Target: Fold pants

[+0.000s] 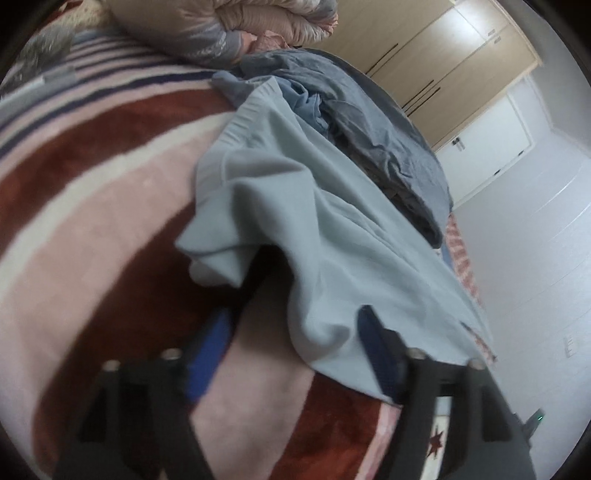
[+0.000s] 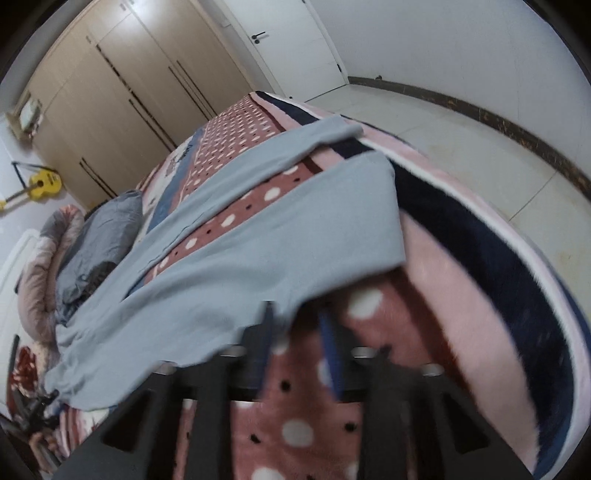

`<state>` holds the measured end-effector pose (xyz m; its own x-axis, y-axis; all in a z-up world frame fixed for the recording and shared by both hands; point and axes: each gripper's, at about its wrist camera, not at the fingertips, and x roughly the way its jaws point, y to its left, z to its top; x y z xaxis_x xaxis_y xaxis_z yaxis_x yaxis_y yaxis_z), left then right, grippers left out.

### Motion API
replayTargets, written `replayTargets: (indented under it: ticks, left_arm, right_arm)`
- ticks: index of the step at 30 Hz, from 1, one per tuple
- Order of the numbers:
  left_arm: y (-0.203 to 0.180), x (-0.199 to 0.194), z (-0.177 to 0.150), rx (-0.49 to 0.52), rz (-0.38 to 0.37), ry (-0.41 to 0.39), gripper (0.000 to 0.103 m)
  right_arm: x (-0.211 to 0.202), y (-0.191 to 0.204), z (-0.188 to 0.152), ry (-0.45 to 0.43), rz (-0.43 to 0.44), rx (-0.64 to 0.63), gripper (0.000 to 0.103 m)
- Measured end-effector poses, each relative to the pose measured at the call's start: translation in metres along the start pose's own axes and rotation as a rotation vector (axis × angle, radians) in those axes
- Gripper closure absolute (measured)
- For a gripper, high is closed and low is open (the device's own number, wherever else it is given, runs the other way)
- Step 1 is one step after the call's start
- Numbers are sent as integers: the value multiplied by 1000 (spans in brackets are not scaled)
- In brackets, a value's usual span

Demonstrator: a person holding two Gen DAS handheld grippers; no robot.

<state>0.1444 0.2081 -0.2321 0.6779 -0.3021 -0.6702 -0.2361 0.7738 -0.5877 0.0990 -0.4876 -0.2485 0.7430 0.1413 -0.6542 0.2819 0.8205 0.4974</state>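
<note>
Light blue pants (image 1: 295,206) lie on a striped and dotted blanket (image 1: 92,206) on a bed. In the left wrist view my left gripper (image 1: 295,317) is open, its blue-padded fingers (image 1: 373,347) apart around the pants' waist end, with cloth draped over the right finger. In the right wrist view the two pant legs (image 2: 280,229) stretch away across the blanket (image 2: 303,398). My right gripper (image 2: 295,321) is open at the near edge of the cloth; the left finger is partly under the hem.
Grey bedding (image 1: 373,122) and a rolled pink quilt (image 1: 221,26) lie beyond the pants. A wardrobe (image 2: 110,92), white door (image 2: 295,40), and yellow guitar (image 2: 42,184) stand behind. The bed edge (image 2: 535,280) drops to tiled floor on the right.
</note>
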Motion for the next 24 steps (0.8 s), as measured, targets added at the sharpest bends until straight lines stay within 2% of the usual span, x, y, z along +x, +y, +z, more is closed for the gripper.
replayTargets:
  ticks: [3, 5, 7, 9, 11, 12, 13, 14, 15, 20, 24]
  left_arm:
    - [5, 6, 0, -55, -32, 8, 31]
    - [5, 12, 4, -76, -58, 9, 31]
    - [7, 18, 10, -102, -72, -4, 31]
    - [12, 22, 16, -138, -68, -24, 39]
    - [15, 24, 21, -150, -47, -34, 61]
    - [16, 25, 23, -148, -37, -34, 68]
    - [17, 26, 24, -145, -25, -32, 79]
    - [17, 26, 24, -144, -17, -31, 90]
    - [16, 25, 25, -133, -17, -34, 95]
    - [-10, 4, 33, -15, 19, -101, 99]
    - [-38, -2, 62, 62, 33, -112, 99]
  right_arm:
    - [2, 6, -5, -19, 31, 15, 61]
    - [11, 8, -4, -9, 84, 49, 61]
    - [20, 14, 0, -4, 86, 55, 61]
    - [30, 18, 6, -18, 72, 52, 62]
    - [36, 17, 11, -30, 64, 81, 64]
    - [38, 16, 13, -37, 63, 96, 72]
    - [40, 15, 16, -40, 51, 105, 89]
    - [41, 15, 17, -41, 33, 106, 98]
    - [40, 15, 18, -46, 27, 104, 99]
    - [19, 32, 27, -101, 19, 6, 101]
    - [18, 51, 56, -70, 48, -48, 102]
